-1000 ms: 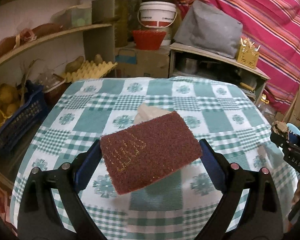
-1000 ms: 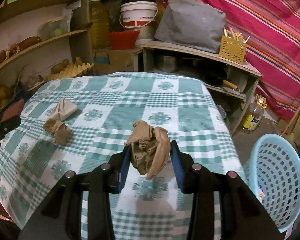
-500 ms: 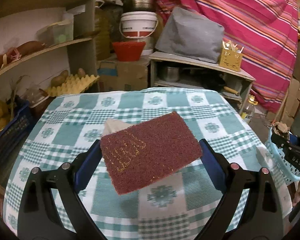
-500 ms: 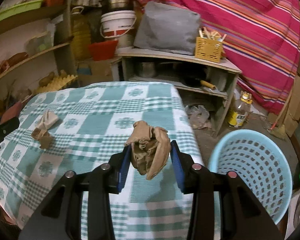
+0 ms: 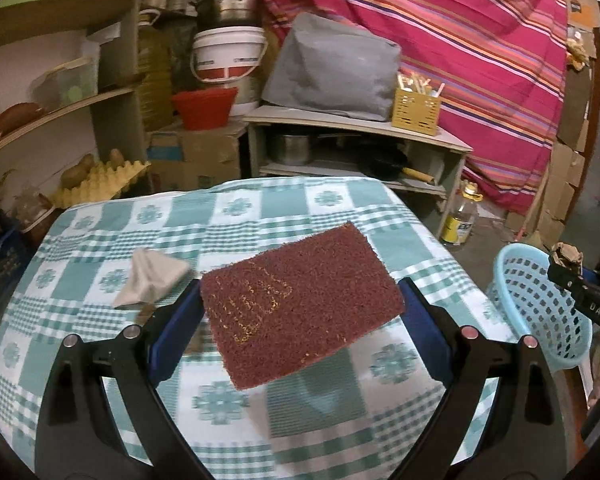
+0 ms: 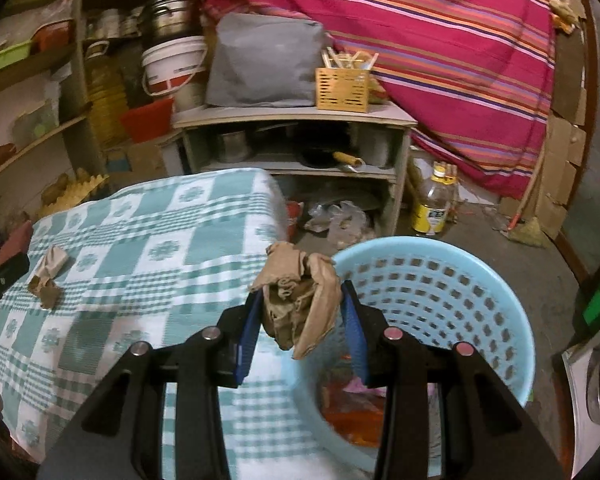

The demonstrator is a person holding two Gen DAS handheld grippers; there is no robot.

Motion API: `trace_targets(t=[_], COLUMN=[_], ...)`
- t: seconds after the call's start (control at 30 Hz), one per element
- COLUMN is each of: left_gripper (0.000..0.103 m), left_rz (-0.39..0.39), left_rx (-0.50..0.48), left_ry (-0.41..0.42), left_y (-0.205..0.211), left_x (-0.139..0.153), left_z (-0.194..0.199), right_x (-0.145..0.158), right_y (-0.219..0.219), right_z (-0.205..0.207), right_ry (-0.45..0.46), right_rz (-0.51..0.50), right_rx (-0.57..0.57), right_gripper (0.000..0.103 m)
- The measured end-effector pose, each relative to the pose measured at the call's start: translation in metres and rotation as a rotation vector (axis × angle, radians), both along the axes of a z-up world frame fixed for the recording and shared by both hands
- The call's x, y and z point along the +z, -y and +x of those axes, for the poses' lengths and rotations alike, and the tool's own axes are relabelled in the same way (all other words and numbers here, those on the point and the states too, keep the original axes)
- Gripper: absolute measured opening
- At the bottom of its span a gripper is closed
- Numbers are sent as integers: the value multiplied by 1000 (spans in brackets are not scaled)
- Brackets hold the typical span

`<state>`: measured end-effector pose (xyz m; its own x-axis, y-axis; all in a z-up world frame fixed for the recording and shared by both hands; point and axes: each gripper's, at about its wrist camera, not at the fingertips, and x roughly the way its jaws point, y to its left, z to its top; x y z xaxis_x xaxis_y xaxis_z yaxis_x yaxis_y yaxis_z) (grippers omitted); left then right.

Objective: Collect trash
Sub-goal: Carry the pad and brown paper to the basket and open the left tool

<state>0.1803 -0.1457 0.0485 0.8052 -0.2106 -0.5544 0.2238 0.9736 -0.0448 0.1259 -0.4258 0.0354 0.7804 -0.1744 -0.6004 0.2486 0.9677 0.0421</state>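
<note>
Right wrist view: table (image 6: 148,232) left, blue basket (image 6: 440,276) right. Right gripper (image 6: 302,312) clamps brown paper wad (image 6: 300,300) at basket rim. Left gripper (image 5: 300,312) clamps maroon scouring pad (image 5: 300,304) over table; crumpled paper (image 5: 152,276) lies beside it.

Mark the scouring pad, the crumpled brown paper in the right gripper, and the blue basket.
scouring pad (image 5: 300,304): left wrist view, middle of its top face.
crumpled brown paper (image 6: 298,300): right wrist view, centre of the wad.
blue basket (image 6: 440,280): right wrist view, inner perforated wall.

white bucket (image 5: 229,56) on shelf; grey cushion (image 5: 332,70) beside yellow holder (image 5: 416,112); oil bottle (image 6: 434,204) on floor
</note>
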Motion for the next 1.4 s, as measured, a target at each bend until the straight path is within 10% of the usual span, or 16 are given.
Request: trace_targets(t=[0.73, 1.4], left_gripper=[92, 93], left_rz=[-11, 8], left_rx=[-224, -365], left_ry=[35, 45], left_y=[154, 254], left_x=[-11, -33], left_z=[-14, -12], right_x=[-11, -27], right_y=[117, 136], right_z=[-60, -49], right_ry=[19, -12], right_rz=[23, 45], right_rx=[-155, -170], right_gripper=[39, 39])
